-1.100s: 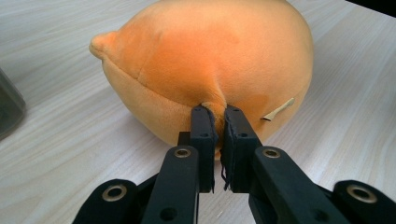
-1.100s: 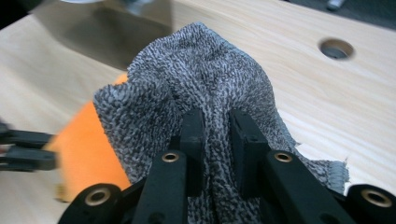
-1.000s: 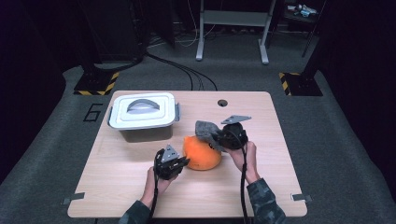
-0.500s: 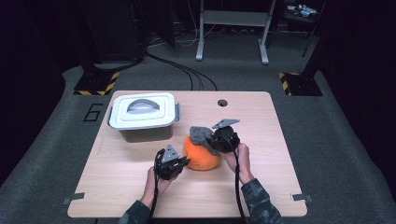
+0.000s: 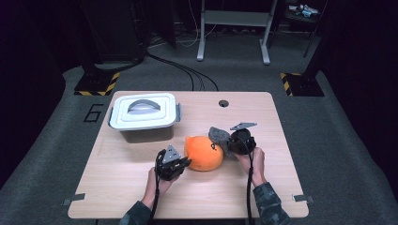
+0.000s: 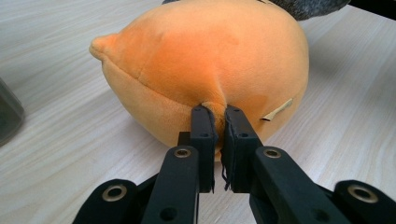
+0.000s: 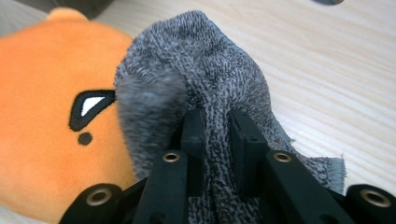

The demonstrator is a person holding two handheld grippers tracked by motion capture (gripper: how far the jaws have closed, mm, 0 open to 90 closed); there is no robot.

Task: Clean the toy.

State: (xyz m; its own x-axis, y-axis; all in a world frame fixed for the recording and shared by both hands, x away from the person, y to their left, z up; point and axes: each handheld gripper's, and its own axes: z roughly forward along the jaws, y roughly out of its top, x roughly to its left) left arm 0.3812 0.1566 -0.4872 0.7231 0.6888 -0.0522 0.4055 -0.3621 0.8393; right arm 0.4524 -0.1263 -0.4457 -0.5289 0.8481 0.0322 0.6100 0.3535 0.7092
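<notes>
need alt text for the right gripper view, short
The right tool is shut on a bunch of grey knitted fabric that rises between its two black jaws. Left of the fabric and touching it lies an orange plush toy with a stitched black and white eye, on a pale wooden table.

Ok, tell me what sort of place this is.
Probably a lab or studio set up for recording. A lone wooden table stands on grey carpet in a dark room, with yellow-and-black floor markers, cables across the floor and a metal stand behind.
</notes>
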